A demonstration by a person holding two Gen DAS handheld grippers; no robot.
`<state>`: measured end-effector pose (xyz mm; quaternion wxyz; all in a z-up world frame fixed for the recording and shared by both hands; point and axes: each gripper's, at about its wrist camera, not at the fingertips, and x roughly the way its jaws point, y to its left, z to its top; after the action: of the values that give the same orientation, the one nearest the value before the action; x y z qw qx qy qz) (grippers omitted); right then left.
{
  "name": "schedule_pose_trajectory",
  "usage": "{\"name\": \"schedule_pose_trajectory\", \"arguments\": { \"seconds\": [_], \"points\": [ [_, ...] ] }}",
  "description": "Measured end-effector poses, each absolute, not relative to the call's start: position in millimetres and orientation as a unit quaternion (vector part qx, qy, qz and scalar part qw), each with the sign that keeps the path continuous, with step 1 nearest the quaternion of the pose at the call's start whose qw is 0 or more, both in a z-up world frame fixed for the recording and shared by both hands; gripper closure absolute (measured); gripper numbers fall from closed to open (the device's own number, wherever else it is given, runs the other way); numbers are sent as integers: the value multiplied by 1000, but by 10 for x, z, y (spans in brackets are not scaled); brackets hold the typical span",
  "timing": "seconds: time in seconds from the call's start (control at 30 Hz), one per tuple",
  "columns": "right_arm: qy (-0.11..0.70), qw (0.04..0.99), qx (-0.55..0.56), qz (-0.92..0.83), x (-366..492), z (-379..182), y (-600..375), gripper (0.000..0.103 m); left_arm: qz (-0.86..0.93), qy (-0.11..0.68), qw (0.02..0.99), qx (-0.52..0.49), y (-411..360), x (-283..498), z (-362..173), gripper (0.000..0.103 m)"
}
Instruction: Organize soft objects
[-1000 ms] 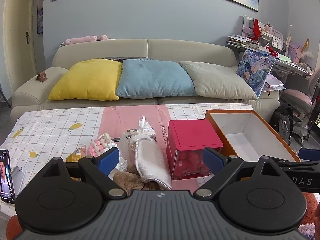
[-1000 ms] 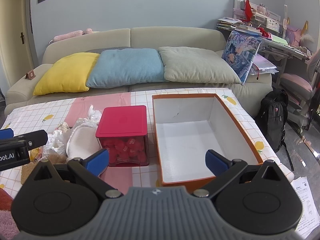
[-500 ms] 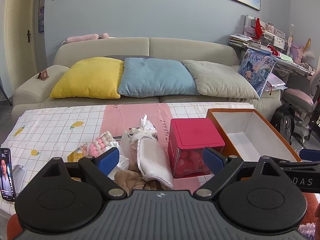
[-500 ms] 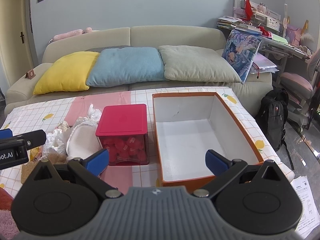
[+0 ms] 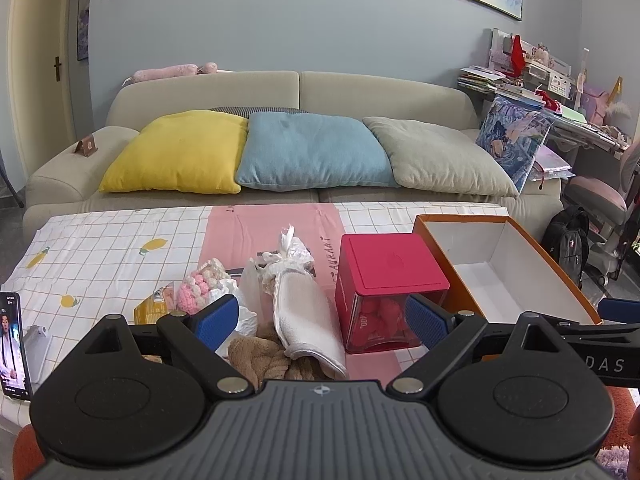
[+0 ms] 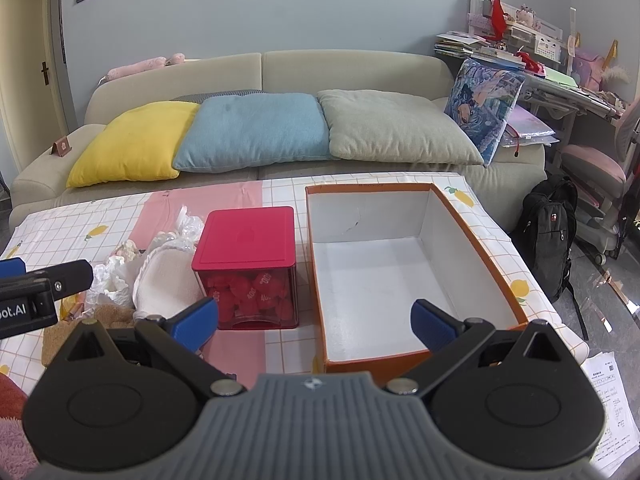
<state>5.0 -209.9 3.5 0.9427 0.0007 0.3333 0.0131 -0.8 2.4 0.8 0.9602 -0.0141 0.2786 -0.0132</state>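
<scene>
A pile of soft things lies on the table: a folded white towel (image 5: 306, 312), a brown plush cloth (image 5: 256, 354), a pink crocheted piece (image 5: 198, 286) and crumpled plastic wrap (image 5: 290, 254). The towel also shows in the right wrist view (image 6: 168, 280). An empty orange box (image 6: 384, 264) with a white inside stands to the right, also in the left wrist view (image 5: 496, 272). My left gripper (image 5: 320, 320) is open and empty, just short of the pile. My right gripper (image 6: 314, 320) is open and empty, before the box's near left corner.
A red-lidded clear cube (image 6: 248, 268) of red pieces stands between pile and box. A phone (image 5: 12, 344) on a stand is at the table's left edge. A sofa with pillows (image 5: 312, 152) runs behind the table. A black backpack (image 6: 550, 236) sits right.
The left wrist view has shifted slightly, with the pile and cube a touch nearer. The right gripper has barely moved. Both stay open.
</scene>
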Motion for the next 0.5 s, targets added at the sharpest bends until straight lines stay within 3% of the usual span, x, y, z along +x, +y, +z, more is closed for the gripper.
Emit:
{"name": "schedule_pose_trajectory", "arguments": {
  "seconds": [0.5],
  "points": [
    [357,930,-2,86,174,-84,-2002,3,-18,296,954,-47,385,51,-136,0]
  ]
}}
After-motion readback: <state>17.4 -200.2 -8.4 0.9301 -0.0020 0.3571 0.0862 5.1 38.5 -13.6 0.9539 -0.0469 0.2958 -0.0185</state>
